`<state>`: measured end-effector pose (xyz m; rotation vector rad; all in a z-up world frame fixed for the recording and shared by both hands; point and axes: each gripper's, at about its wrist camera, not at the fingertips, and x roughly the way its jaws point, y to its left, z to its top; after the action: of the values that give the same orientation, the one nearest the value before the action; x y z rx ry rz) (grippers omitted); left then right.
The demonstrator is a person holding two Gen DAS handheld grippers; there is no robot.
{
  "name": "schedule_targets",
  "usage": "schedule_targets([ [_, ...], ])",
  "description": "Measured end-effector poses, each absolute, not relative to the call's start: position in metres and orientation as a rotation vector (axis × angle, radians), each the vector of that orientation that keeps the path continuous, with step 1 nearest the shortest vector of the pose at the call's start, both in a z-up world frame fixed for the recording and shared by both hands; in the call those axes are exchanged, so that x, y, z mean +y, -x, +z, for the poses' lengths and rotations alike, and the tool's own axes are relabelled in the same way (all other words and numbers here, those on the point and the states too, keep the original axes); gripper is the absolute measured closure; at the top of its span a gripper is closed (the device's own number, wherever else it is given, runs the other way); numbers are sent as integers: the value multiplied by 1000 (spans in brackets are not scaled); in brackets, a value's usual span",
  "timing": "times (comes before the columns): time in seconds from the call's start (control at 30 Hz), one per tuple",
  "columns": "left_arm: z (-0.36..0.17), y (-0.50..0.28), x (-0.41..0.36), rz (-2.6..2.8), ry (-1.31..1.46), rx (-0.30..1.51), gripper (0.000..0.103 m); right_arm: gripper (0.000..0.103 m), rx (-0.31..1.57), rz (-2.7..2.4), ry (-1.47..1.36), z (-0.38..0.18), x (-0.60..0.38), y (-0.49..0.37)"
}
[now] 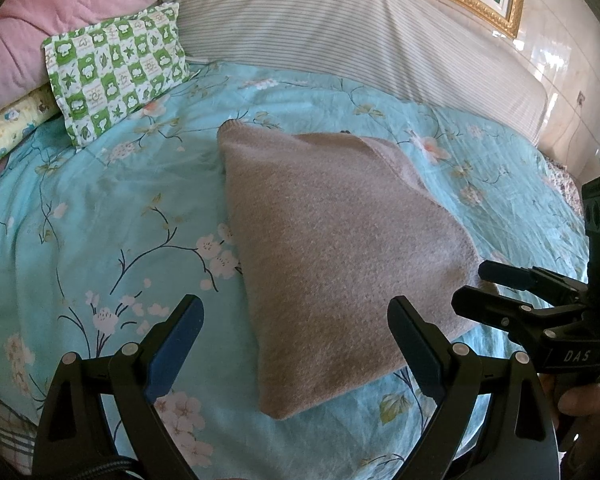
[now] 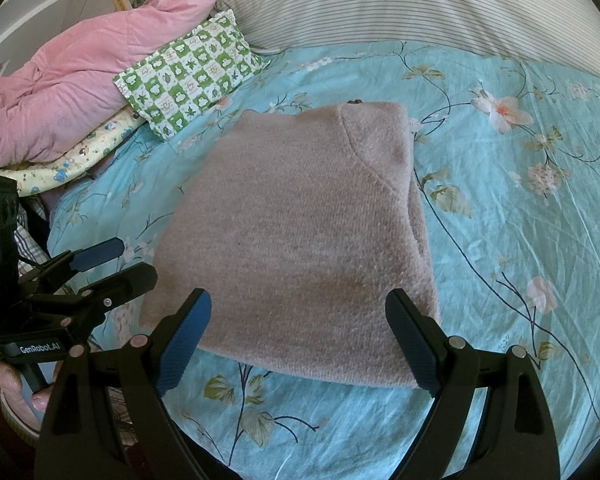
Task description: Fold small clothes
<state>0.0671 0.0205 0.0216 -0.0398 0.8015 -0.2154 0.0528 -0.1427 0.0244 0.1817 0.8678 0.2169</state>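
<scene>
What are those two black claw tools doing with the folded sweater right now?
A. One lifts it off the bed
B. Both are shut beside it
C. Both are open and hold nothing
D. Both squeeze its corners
C: the left gripper and right gripper both stand wide open while the sweater lies flat on the bedsheet.

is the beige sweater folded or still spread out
Folded. The beige sweater lies as a compact, layered rectangle on the floral sheet, no sleeves showing.
</scene>
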Motion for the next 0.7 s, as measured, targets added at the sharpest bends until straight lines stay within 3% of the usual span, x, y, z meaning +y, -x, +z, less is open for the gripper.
schedule_targets([
  [0.7, 25, -76, 22, -212, 34, 789, 9, 14, 860, 222, -190, 31, -140, -60],
])
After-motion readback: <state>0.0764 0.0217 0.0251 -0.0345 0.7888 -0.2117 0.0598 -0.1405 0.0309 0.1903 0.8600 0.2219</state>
